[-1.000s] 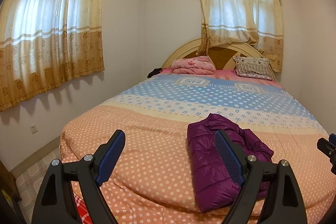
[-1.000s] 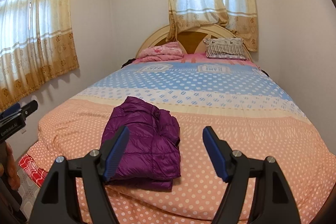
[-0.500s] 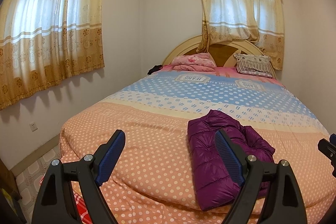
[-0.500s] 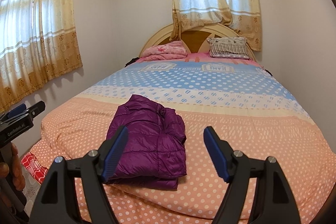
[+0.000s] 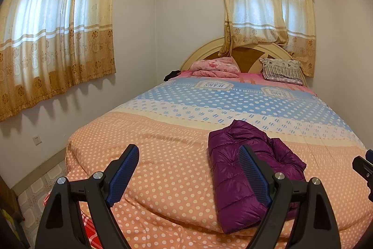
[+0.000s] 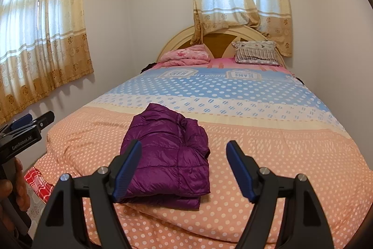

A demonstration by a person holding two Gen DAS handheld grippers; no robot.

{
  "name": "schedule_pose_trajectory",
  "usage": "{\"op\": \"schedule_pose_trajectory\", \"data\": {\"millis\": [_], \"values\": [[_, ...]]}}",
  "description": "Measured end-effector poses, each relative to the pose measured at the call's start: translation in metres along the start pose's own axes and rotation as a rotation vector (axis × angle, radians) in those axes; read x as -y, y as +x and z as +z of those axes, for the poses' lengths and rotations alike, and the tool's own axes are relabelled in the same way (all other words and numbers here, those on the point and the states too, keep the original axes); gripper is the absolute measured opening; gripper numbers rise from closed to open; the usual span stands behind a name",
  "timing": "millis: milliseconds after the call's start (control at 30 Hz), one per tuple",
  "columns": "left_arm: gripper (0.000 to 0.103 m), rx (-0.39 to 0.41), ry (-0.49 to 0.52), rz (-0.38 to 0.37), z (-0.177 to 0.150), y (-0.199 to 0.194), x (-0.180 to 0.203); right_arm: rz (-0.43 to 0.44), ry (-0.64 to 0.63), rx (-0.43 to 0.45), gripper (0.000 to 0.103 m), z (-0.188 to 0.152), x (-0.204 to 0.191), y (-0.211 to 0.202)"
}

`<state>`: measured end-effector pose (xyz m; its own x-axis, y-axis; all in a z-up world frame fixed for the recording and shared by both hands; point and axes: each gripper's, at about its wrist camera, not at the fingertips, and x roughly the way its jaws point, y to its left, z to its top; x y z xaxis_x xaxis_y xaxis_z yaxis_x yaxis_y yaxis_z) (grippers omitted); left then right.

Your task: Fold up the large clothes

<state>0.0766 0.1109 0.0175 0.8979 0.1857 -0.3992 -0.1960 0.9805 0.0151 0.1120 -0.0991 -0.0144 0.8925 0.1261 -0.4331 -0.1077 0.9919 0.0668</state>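
Holding both grippers wide and empty above the foot of the bed, you look finished with the fold.

Your left gripper (image 5: 188,169) and right gripper (image 6: 184,169) hang apart from the purple puffer jacket (image 6: 167,155), which lies as a compact folded bundle on the orange dotted part of the quilt (image 6: 279,155), near the foot edge where you can reach it from both sides.

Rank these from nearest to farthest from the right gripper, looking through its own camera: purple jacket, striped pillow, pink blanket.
From the right gripper:
1. Purple jacket, folded, just ahead, slightly left.
2-3. Pink blanket, far left, and striped pillow, far right: both by the headboard, too close to call.
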Motion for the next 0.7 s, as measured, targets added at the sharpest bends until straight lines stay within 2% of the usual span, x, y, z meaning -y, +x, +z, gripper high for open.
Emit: {"op": "schedule_pose_trajectory", "data": {"millis": [500, 700], "values": [[0.087, -0.03, -0.001, 0.004, -0.006, 0.01, 0.0, 0.004, -0.003, -0.008, 0.078, -0.001, -0.004, 0.003], [0.087, -0.059, 0.012, -0.026, -0.007, 0.014, 0.003, 0.004, -0.003, -0.009, 0.078, -0.001, -0.005, 0.003]]}}
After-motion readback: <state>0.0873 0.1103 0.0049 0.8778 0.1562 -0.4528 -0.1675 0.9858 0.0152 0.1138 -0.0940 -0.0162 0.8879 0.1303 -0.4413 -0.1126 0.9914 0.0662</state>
